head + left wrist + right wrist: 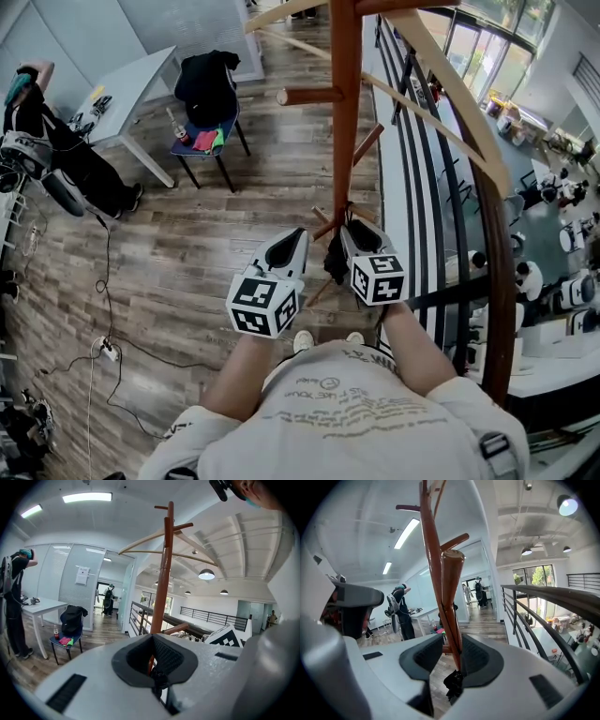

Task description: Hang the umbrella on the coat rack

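The umbrella (335, 261), a small dark bundle, hangs low on the wooden coat rack (345, 112), close against the pole and directly between the two tools. The right tool (351, 229) sits just right of it with its jaws spread. In the right gripper view the right tool (450, 641) has the pole and a stubby peg (452, 573) showing in the gap, and the umbrella (453, 684) dangles below without either pad pressing on it. The left tool (300, 234) points at the rack from the other side. In the left gripper view the left tool (152, 637) has its pads pressed together at the tips, leaving a thin slit nearer the camera. Through that slit show a strip of pole and a bit of the umbrella (159, 679), and nothing is pinched. Beyond, on the wood floor (187, 253), a chair (208, 141) carries a black jacket, next to a white tabletop (131, 89). A person (42, 141) stands at the far left, and a dark railing (422, 169) runs along the right.
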Motion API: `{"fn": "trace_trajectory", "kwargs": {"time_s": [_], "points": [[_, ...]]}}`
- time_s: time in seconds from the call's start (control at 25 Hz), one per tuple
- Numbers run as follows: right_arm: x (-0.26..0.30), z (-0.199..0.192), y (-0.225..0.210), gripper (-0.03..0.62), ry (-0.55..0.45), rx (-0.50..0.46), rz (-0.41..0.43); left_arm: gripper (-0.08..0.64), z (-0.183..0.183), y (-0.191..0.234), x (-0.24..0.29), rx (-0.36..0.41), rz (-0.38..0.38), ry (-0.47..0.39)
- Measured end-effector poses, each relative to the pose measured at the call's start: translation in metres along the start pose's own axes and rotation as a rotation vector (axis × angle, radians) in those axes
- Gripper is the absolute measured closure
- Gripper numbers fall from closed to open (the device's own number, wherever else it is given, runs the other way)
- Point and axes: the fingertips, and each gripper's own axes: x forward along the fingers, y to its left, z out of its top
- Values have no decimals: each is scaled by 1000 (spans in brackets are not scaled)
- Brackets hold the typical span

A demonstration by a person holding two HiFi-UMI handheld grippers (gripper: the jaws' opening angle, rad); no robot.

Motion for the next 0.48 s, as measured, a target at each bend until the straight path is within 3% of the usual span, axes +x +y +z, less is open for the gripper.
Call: {"fn": "trace_trajectory", "kwargs": {"time_s": [0.08, 0.2, 0.36, 0.48], "points": [[-3, 6, 4, 452, -22, -11, 14, 554, 1, -1, 2, 0, -8, 2], [-10, 15, 6, 449, -56, -25, 21, 554, 1, -2, 5, -2, -19, 2], [-32, 25, -1, 583, -119, -19, -17, 554, 0, -10, 12, -2, -45, 2], [-48, 32, -10, 589, -126, -62, -85, 554, 6, -19, 16, 0, -72, -10]]}}
